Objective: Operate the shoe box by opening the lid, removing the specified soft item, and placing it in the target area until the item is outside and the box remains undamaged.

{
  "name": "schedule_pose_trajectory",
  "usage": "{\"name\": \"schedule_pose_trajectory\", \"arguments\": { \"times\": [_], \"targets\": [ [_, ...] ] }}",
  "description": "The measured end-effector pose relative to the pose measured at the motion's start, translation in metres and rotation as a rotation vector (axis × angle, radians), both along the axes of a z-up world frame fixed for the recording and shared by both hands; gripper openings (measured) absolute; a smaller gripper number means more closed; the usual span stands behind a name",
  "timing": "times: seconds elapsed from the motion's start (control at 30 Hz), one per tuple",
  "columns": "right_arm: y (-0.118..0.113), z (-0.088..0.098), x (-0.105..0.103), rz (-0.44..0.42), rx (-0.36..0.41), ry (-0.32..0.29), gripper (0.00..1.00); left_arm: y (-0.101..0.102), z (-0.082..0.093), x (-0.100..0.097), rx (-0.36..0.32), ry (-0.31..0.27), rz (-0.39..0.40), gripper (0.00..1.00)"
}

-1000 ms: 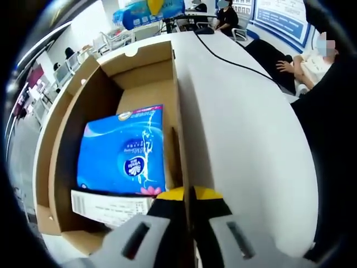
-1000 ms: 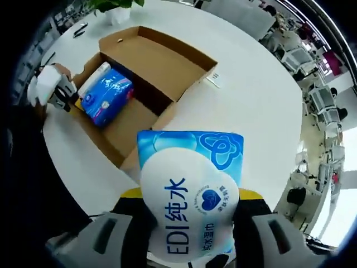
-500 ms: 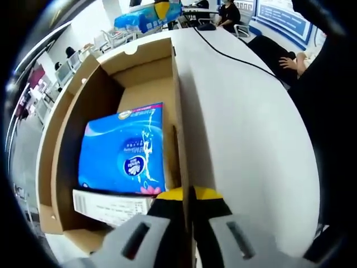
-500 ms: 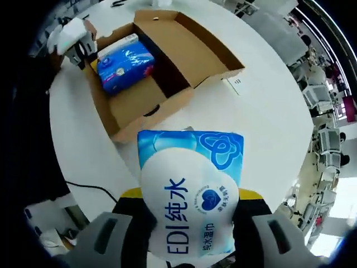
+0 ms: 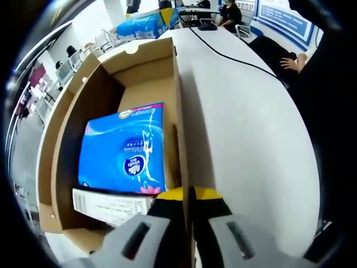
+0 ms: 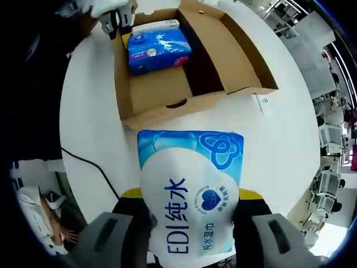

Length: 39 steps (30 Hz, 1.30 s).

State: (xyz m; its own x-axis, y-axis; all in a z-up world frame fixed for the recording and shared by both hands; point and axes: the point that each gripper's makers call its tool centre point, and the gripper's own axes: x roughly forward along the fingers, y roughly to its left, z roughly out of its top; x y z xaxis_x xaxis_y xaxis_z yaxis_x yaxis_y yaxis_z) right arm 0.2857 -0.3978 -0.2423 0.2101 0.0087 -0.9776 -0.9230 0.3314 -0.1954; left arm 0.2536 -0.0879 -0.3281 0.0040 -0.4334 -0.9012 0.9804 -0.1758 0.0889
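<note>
Gripping a wet-wipe pack (image 6: 191, 192), right gripper (image 6: 189, 209) with jaws pinching the pack's two sides, above the white table (image 6: 279, 139). Pack's long axis along the jaws, printed face toward the camera, blue end pointing away from the gripper toward the shoe box (image 6: 167, 95). Outside the box, with its blue end near the box's front wall in the right gripper view; whether resting on the table or held above it cannot be told. Open box lying flat, hinged lid (image 6: 231, 50) folded out beside the tray. Inside the tray, a blue tissue pack (image 6: 159, 49) with a white carton (image 6: 156, 25) just beside it at the far end.

Clamping the box's right side wall (image 5: 179, 134), left gripper (image 5: 188, 207) with jaws pressed nearly together on the cardboard edge. Seen in the left gripper view: the wet-wipe pack (image 5: 148, 21) beyond the box's far end, long axis running crosswise; a black cable (image 5: 234, 58) across the table.
</note>
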Motion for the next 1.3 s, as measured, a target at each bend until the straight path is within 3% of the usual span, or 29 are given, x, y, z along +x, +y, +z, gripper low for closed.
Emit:
{"name": "schedule_pose_trajectory", "arguments": {
  "times": [0.3, 0.8, 1.3],
  "targets": [
    [-0.003, -0.012, 0.002, 0.111, -0.023, 0.019, 0.58, 0.0, 0.0, -0.001, -0.002, 0.004, 0.002, 0.02],
    [-0.005, -0.019, 0.009, 0.149, -0.015, 0.015, 0.58, 0.0, -0.002, -0.001, 0.006, -0.006, 0.003, 0.02],
    [-0.007, -0.04, 0.009, 0.189, -0.018, 0.042, 0.58, 0.0, -0.003, -0.001, 0.016, -0.023, -0.005, 0.02]
  ]
}}
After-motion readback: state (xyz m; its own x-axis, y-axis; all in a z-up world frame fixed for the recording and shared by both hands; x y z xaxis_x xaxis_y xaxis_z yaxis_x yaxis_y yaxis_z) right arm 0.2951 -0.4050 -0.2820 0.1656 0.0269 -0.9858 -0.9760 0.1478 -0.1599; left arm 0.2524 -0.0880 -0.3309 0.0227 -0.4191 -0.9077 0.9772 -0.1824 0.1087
